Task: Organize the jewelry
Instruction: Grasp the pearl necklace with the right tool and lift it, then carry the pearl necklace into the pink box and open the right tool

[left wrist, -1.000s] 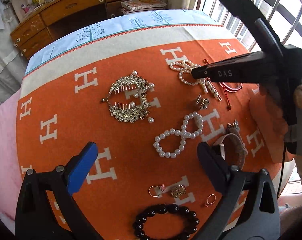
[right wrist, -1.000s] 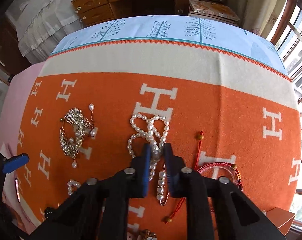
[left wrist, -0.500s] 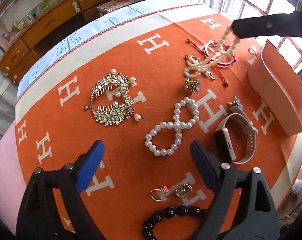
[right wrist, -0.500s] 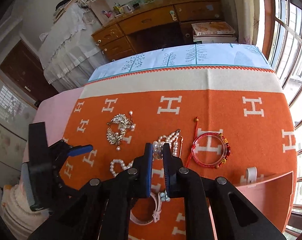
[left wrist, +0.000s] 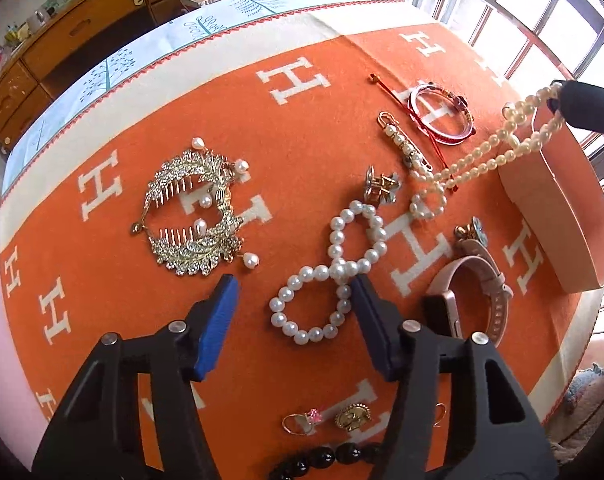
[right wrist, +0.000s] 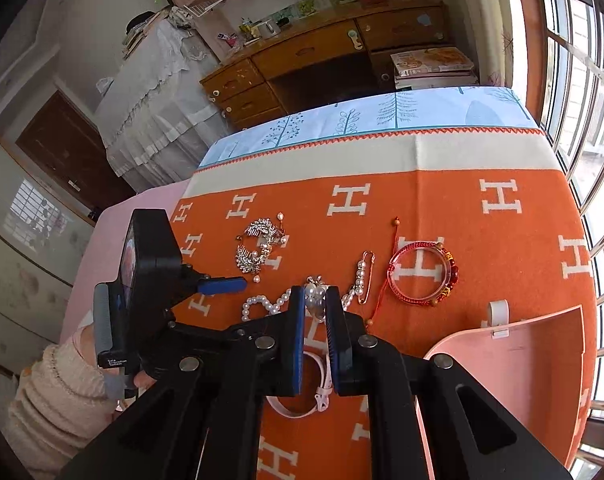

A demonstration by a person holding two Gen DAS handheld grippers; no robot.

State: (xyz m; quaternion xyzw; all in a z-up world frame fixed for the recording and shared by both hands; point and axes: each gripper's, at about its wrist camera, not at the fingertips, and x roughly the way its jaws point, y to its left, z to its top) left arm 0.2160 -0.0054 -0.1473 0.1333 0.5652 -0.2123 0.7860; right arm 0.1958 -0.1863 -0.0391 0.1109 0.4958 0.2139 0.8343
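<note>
The left gripper [left wrist: 291, 300] points steeply down at the blanket [left wrist: 149, 328], its jaws closing around the near loop of a pearl bracelet [left wrist: 334, 268] that lies twisted into a figure 8; the blue pads stand either side of it and do not yet press on it. The right gripper [right wrist: 316, 312] is clamped on a pearl necklace [left wrist: 498, 152], which hangs from its tip in a long strand down to the cloth, the low end curled just beside a small gold clip [left wrist: 380, 188]. Around them the orange blanket, patterned with white H letters, carries 2 silver hair combs [left wrist: 189, 208] with drop pearls to the left, a pearl pin [left wrist: 402, 144] and a red bangle [left wrist: 442, 114] farther back, a pink watch [left wrist: 478, 292] to the right, and 2 rings [left wrist: 302, 426], a gold charm [left wrist: 352, 418] and black beads [left wrist: 326, 458] at the near edge. An open pink box [right wrist: 514, 364] sits at the right edge of the blanket, near the window [right wrist: 586, 80]. Beyond the blanket's cream band lies a pale blue sheet [right wrist: 382, 116] printed with trees, then a wooden desk [right wrist: 322, 56] with drawers, a stack of books [right wrist: 434, 66], a lace-draped piece of furniture [right wrist: 153, 92] and a dark door [right wrist: 61, 148]. A knitted sleeve [right wrist: 57, 392] shows behind the left gripper.
</note>
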